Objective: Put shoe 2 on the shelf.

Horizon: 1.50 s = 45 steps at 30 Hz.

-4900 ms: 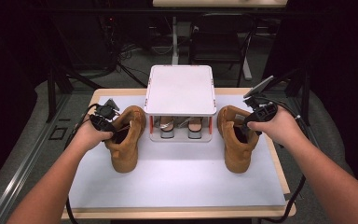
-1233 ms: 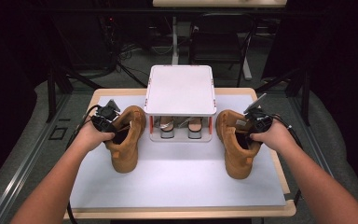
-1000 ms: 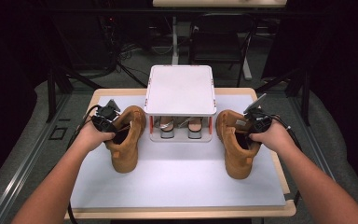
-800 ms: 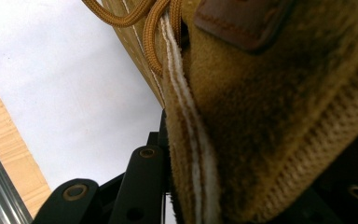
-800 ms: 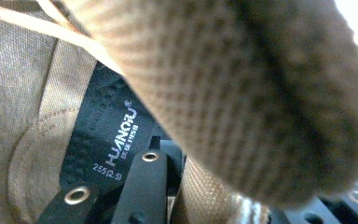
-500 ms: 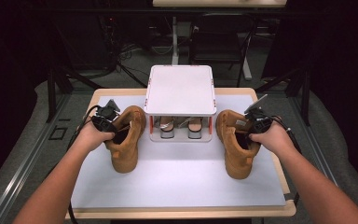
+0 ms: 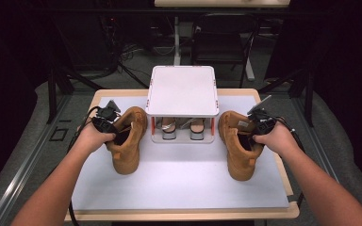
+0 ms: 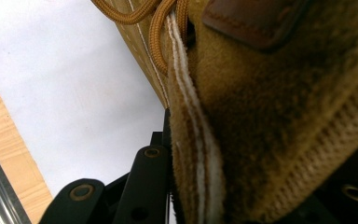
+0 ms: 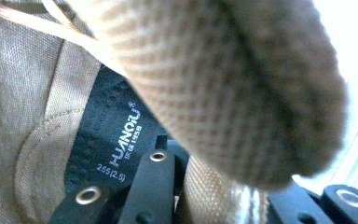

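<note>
Two tan suede boots stand on the white mat. My left gripper (image 7: 114, 132) is shut on the padded collar of the left boot (image 7: 128, 150). In the left gripper view one black finger (image 8: 145, 186) lies against the outside of that collar (image 8: 261, 121). My right gripper (image 7: 253, 136) grips the collar of the right boot (image 7: 239, 155), and its jaws have just been closing. The right gripper view has one finger (image 9: 152, 186) inside the boot over the black insole label (image 9: 116, 140). The mesh collar (image 9: 223, 84) sits between the jaws.
A white two-level shoe rack (image 7: 183, 89) stands between the boots at the back of the mat (image 7: 179, 183), with a pair of shoes (image 7: 184, 129) under its top shelf. The wooden table edge (image 7: 283, 169) runs close to the right boot.
Since the oldest frame the right hand has come down and inward onto the right boot's collar. Over the last second neither hand nor boot has visibly moved.
</note>
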Each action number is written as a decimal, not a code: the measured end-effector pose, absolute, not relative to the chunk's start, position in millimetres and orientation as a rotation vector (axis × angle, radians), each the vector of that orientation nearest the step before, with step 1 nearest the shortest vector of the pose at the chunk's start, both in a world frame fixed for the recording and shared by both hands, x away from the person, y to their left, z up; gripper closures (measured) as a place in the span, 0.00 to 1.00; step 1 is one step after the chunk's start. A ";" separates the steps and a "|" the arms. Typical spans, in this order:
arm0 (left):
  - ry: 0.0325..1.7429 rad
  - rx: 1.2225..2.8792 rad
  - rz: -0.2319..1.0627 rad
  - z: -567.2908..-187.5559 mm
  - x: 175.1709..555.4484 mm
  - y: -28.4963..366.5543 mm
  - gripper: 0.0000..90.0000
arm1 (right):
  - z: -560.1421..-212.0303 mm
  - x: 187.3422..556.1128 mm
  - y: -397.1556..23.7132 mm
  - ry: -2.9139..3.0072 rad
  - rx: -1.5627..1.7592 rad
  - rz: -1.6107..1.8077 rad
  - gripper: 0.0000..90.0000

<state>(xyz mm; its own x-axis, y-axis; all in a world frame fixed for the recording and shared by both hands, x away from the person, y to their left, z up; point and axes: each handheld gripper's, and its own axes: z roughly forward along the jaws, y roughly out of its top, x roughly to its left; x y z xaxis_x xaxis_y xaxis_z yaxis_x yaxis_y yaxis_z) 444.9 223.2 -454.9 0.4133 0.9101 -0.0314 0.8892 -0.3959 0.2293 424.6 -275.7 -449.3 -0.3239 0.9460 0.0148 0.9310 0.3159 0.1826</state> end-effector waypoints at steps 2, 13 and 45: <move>1.593 2.441 0.148 -455.1 444.5 223.7 0.87 | -448.9 424.9 -275.9 2.467 1.783 0.241 0.91; 1.619 2.401 0.129 -455.0 444.2 226.4 0.91 | -449.4 424.1 -275.0 2.437 1.812 0.269 0.93; 1.700 2.357 0.085 -449.5 452.1 229.9 0.95 | -446.5 429.5 -281.9 2.410 1.978 0.310 0.96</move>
<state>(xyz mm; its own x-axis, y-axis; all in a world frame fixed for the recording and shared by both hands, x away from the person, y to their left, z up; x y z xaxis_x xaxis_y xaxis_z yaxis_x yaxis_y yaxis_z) 452.1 229.9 -449.5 0.3240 0.9418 -0.0893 0.9283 -0.2982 0.2223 429.5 -281.9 -446.5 -0.2031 0.9719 0.1187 0.9703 0.1835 0.1576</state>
